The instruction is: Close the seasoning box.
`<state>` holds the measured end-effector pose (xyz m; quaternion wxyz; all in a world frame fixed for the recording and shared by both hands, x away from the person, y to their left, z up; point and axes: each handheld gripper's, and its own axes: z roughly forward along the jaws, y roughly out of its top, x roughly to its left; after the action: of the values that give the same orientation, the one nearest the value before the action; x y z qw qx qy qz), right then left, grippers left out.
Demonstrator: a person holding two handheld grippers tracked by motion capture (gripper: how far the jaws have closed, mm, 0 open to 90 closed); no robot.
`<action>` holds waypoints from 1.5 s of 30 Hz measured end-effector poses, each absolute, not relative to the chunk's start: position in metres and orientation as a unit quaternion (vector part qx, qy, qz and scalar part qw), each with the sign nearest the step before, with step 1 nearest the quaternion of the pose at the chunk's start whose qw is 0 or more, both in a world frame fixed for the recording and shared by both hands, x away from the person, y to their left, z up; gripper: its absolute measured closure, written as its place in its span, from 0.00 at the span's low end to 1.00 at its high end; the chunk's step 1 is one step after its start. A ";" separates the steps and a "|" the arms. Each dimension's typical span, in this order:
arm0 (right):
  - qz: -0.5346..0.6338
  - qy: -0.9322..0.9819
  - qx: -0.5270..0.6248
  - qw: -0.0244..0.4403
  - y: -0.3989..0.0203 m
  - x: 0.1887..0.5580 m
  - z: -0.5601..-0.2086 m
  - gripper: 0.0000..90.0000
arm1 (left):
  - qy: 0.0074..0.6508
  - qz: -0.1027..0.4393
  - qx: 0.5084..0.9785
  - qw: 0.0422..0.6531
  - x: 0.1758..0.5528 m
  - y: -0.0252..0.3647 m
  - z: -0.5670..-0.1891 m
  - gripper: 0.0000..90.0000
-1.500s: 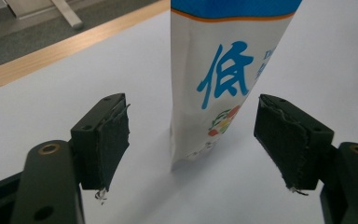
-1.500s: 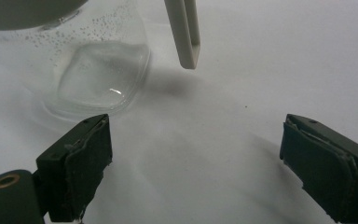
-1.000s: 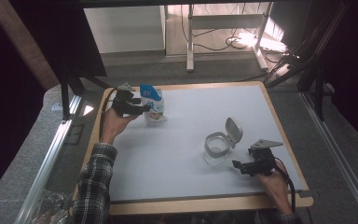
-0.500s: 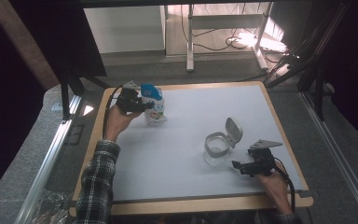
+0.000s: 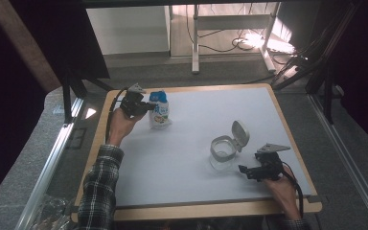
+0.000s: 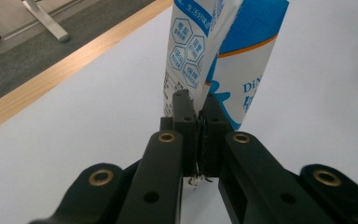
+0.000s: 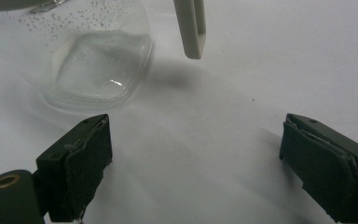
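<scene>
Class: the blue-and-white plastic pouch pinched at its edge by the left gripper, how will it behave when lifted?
The blue-and-white plastic pouch is probably floppy: the left gripper pinches only a thin flat seam, so it may sag or swing. Its glossy film looks slippery, so it might slip out.

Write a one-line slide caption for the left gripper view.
Left gripper pinches the side seam of a standing blue-and-white pouch on the white table.

Bare tabletop (image 5: 182, 143) lies between pouch (image 5: 160, 111) and jar (image 5: 223, 152).
</scene>
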<state>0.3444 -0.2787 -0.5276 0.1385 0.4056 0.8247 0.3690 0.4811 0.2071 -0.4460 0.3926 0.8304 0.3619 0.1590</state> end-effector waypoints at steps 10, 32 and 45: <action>0.356 0.835 0.387 0.159 -0.275 0.342 -0.530 0.09 | 0.352 0.136 0.837 0.397 0.476 0.203 -0.441 1.00; 0.337 0.846 0.374 0.177 -0.270 0.340 -0.531 0.07 | 0.337 0.129 0.840 0.406 0.445 0.182 -0.430 1.00; 0.333 0.847 0.377 0.173 -0.269 0.341 -0.530 0.06 | 0.308 0.127 0.844 0.420 0.410 0.167 -0.417 1.00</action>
<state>0.3406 -0.2691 -0.5301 0.1727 0.3770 0.8470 0.3326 0.4105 0.1674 -0.4168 0.4203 0.8442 0.3077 0.1270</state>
